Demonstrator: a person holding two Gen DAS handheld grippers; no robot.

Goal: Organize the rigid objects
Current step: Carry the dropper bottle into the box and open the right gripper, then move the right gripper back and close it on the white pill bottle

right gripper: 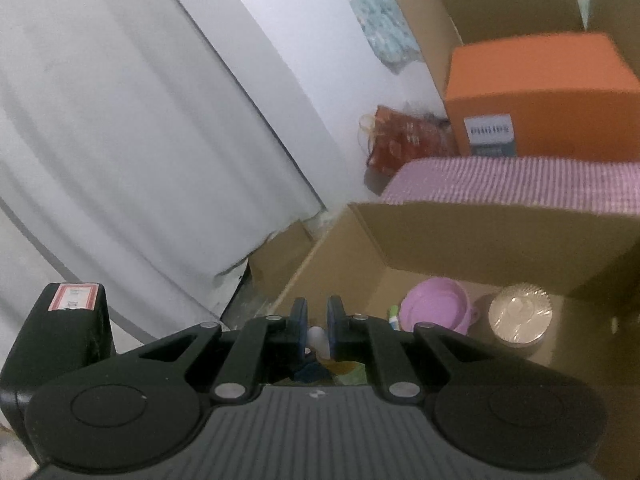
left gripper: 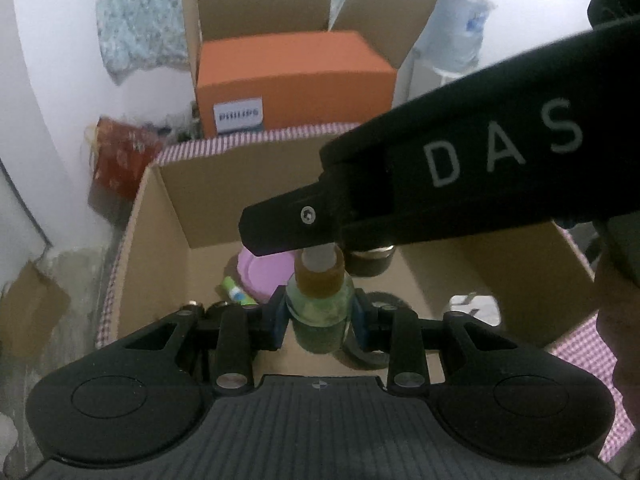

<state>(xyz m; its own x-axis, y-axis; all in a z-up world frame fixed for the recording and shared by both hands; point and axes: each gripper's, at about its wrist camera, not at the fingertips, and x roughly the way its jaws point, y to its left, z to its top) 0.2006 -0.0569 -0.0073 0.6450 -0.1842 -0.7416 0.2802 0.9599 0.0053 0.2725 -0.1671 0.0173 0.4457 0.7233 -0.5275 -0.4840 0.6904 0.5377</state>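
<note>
The bottle (left gripper: 320, 308), greenish glass with an amber neck and a pale cap, stands upright between the blue pads of the left hand-held gripper (left gripper: 320, 316), which is clamped on its body just above the floor of the open cardboard box (left gripper: 176, 208). The right hand-held gripper (right gripper: 318, 334) reaches in from above, and its fingers (left gripper: 280, 228) sit right at the cap. In the right wrist view its pads are drawn close on a small white tip, which I take to be that cap (right gripper: 316, 338); the hold looks like a pinch on very little surface.

The main risk I see is the two grips working against each other. If the right one twists or lifts while the left holds low on smooth glass, the bottle could slip, tilt or turn in the pads. If the cap comes loose, liquid could spill into the box.

Behind the bottle in the box lie a pink lid (left gripper: 266, 270) and a small green tube (left gripper: 238, 294), and a dark jar (left gripper: 370, 260) stands just beyond the bottle, partly hidden under the right hand-held gripper. A sideways swing could knock any of them. A white item (left gripper: 476, 306) lies by the box's right wall. Beyond the box are a checked cloth (right gripper: 520, 180) and an orange carton (left gripper: 292, 84).
</note>
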